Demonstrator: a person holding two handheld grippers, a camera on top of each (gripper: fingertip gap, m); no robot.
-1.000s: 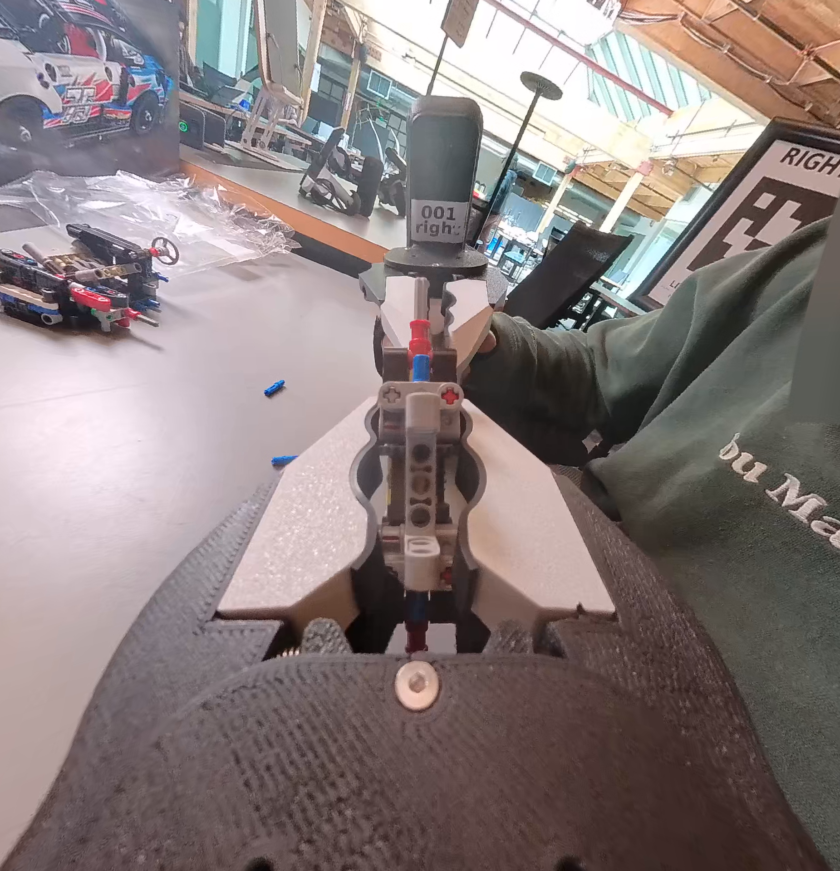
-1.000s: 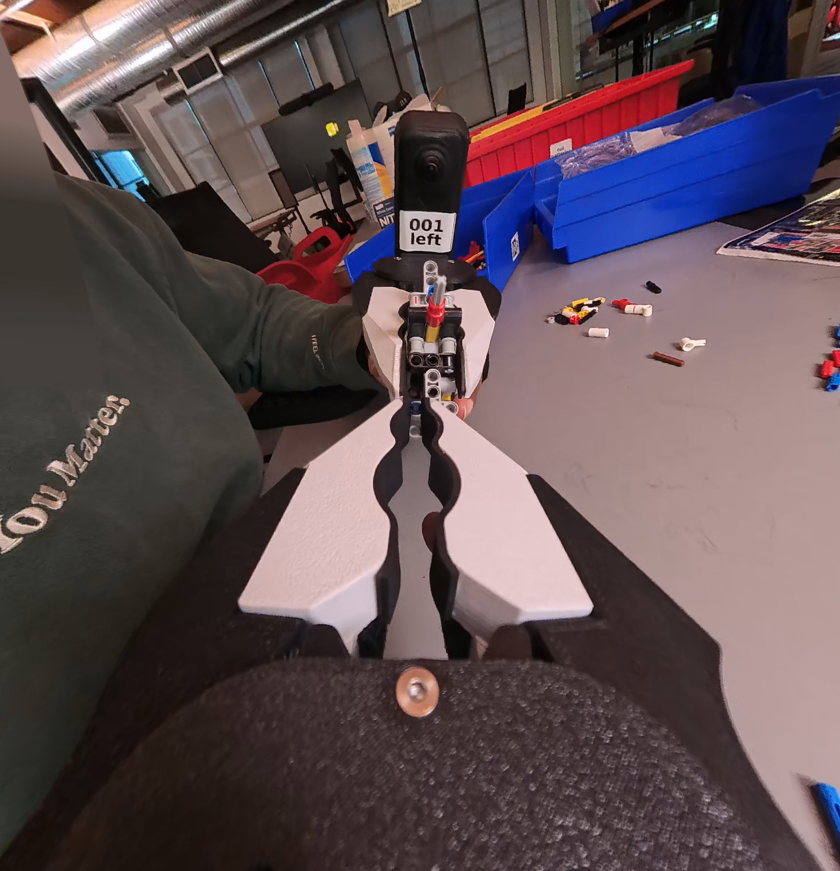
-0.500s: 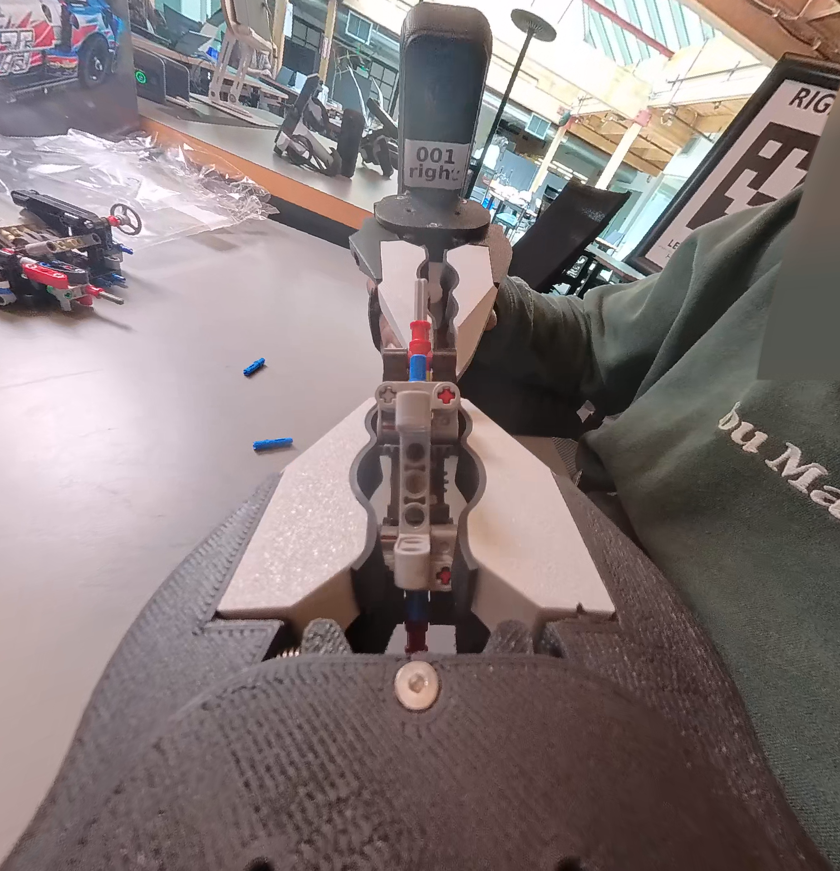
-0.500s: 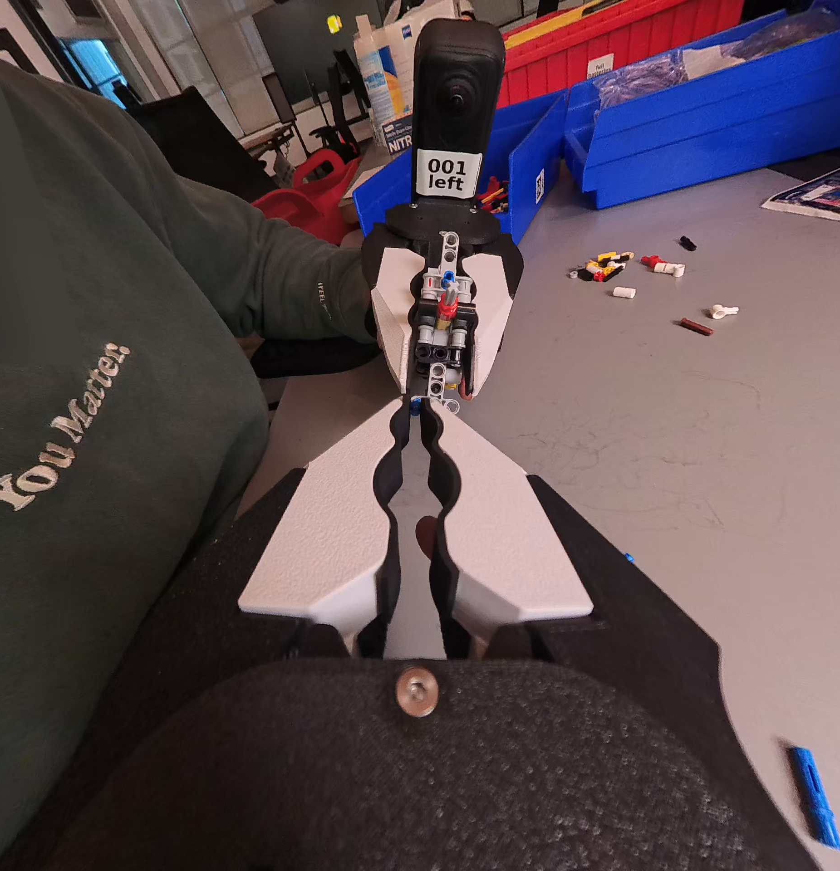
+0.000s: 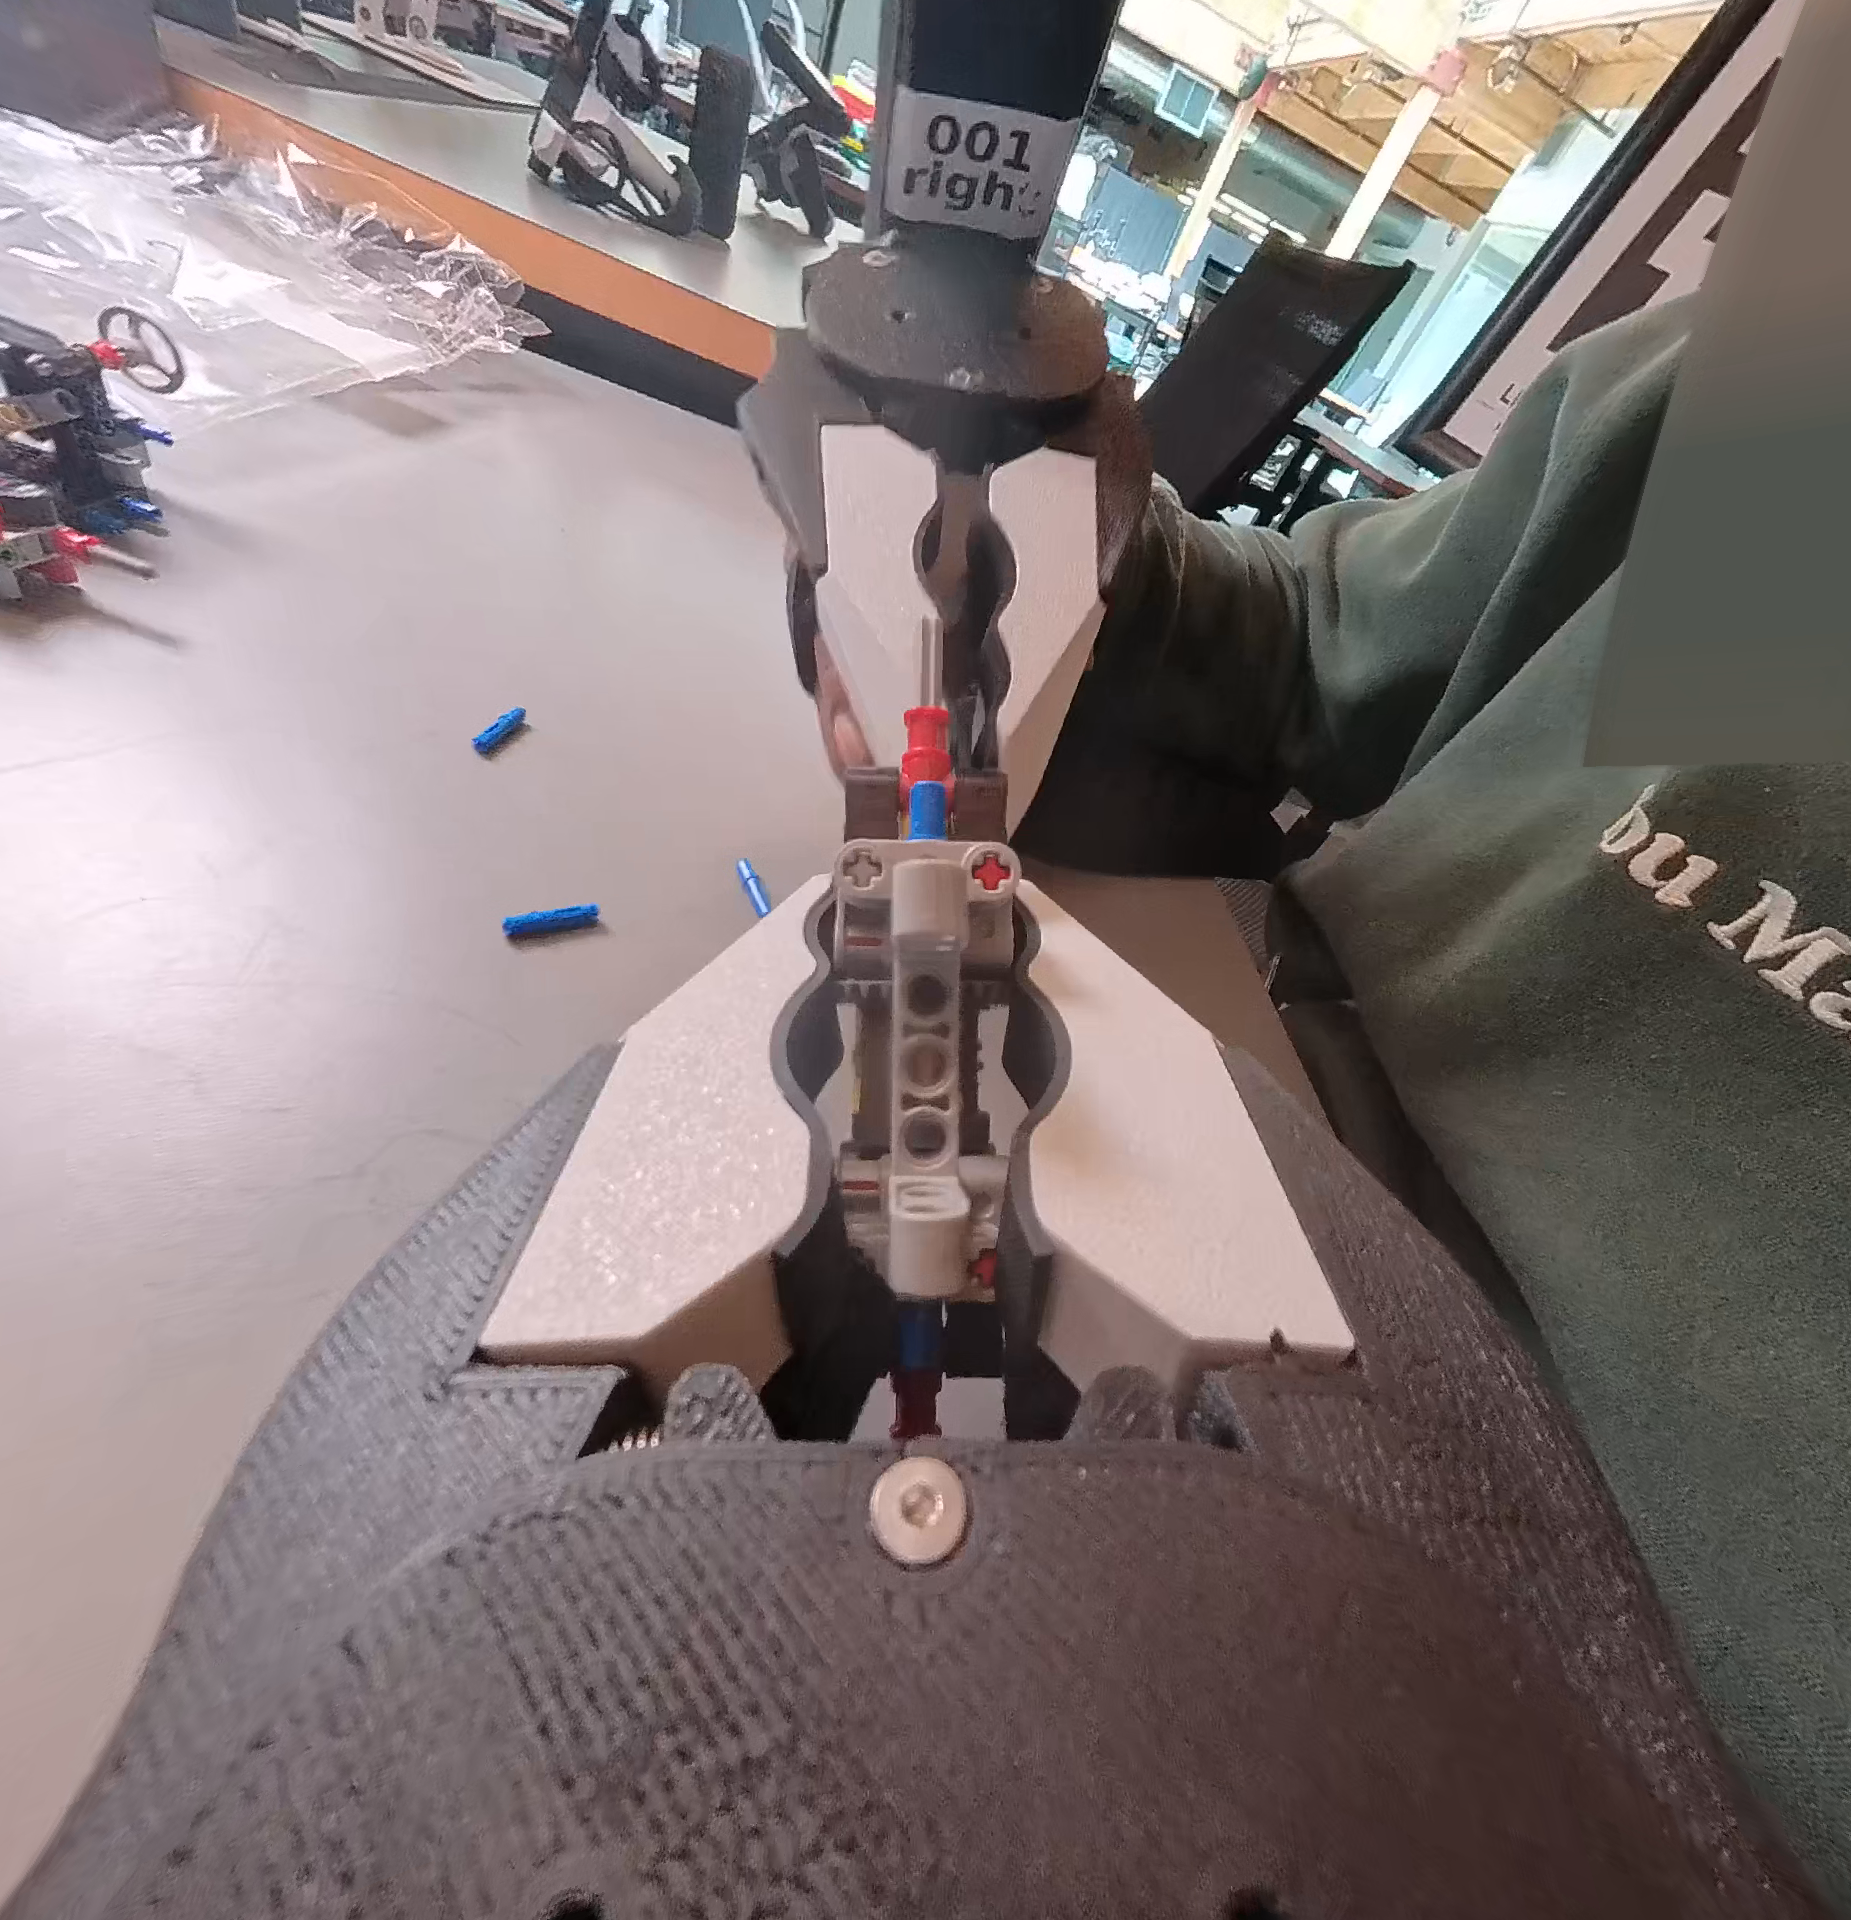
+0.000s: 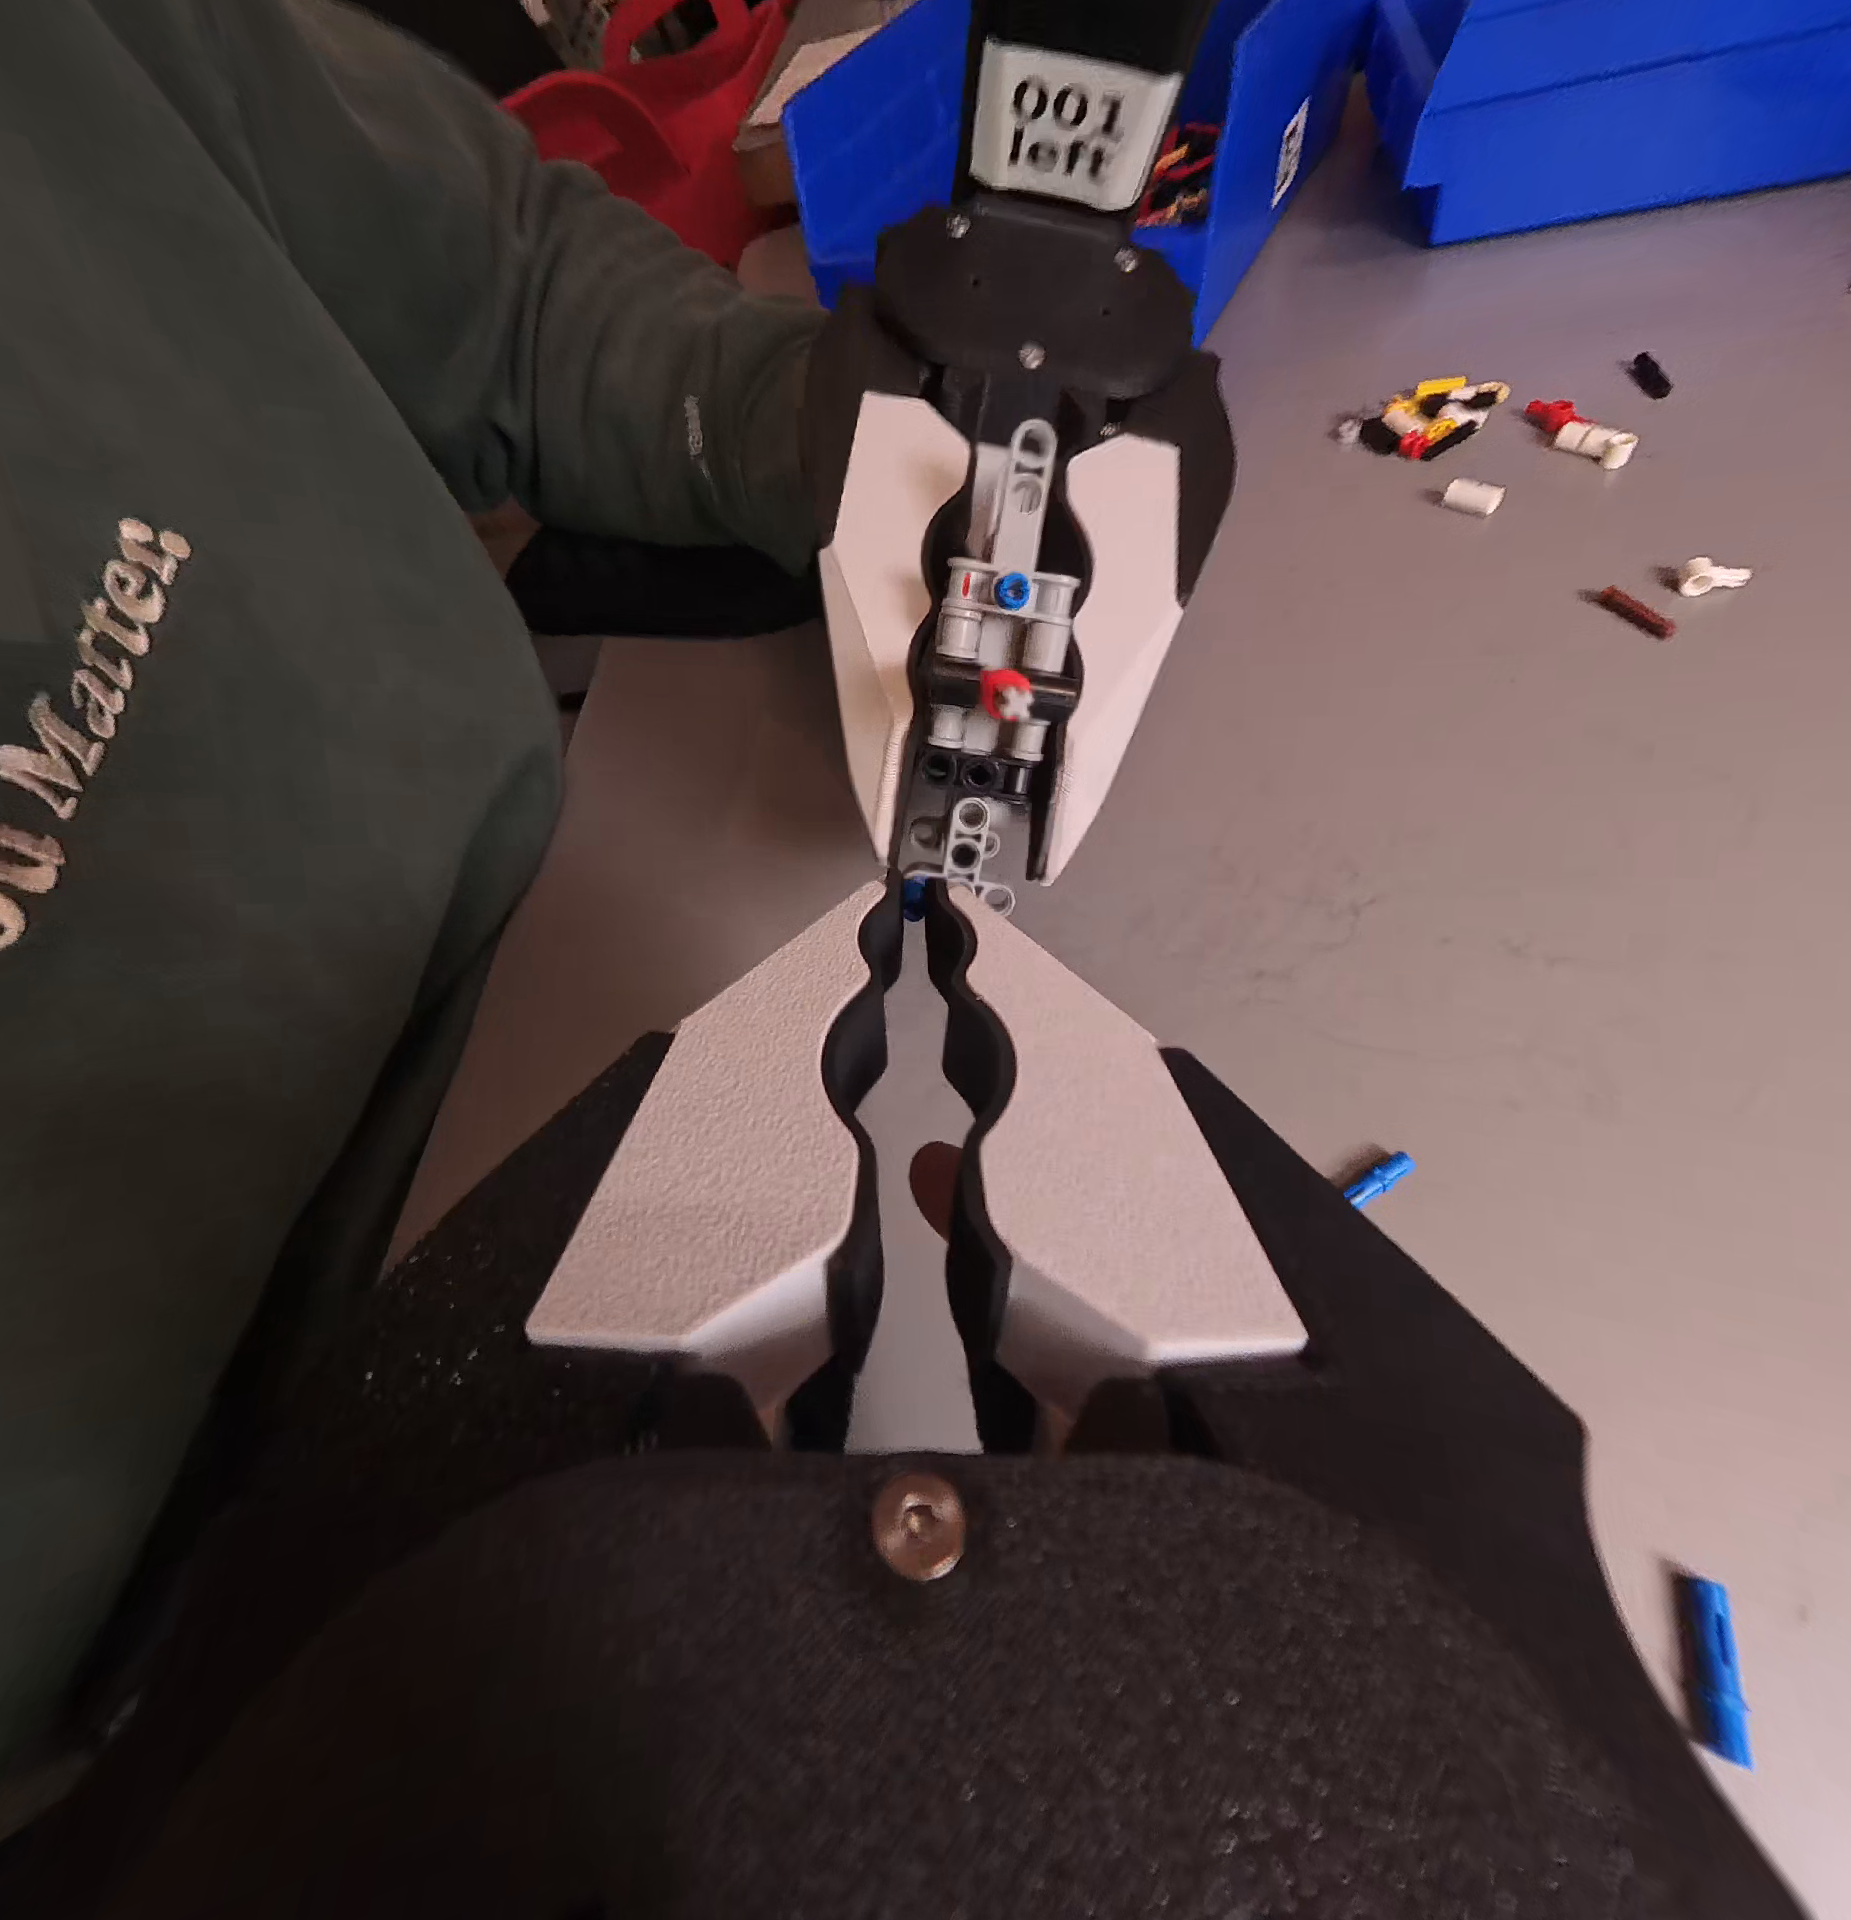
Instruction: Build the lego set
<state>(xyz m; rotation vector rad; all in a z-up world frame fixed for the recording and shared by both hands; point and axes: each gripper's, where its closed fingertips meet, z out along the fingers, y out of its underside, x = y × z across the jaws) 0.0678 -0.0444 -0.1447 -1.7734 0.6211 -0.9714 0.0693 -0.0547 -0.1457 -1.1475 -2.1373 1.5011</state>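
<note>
Left wrist view, left to right: partly built brick car chassis (image 5: 38, 457) at the table's far left edge on the grey table (image 5: 225, 1039), crumpled clear plastic sheet (image 5: 277, 260) behind it. Three loose blue pins (image 5: 550, 921) lie on the table nearer the middle. Centre: left gripper (image 5: 926, 894) is clamped on a grey-and-black brick assembly (image 5: 926, 1060), which lies lengthwise between the white fingers (image 5: 692, 1091) with both dark pads against its sides; red and blue pegs stick out of its far end. Right gripper (image 5: 962, 717) faces it tip to tip, jaws together. Right: green sweatshirt sleeve (image 5: 1316, 644).

Right wrist view, left to right: sweatshirt, then right gripper (image 6: 913, 902) with its tips pinched on a small blue pin (image 6: 912, 900) at the near end of the assembly (image 6: 988, 707) that the left gripper (image 6: 968, 873) holds. Right of that: scattered small brick parts (image 6: 1472, 436), blue bins (image 6: 1627, 104) behind them, two more blue pins (image 6: 1716, 1673) near the bottom right.
</note>
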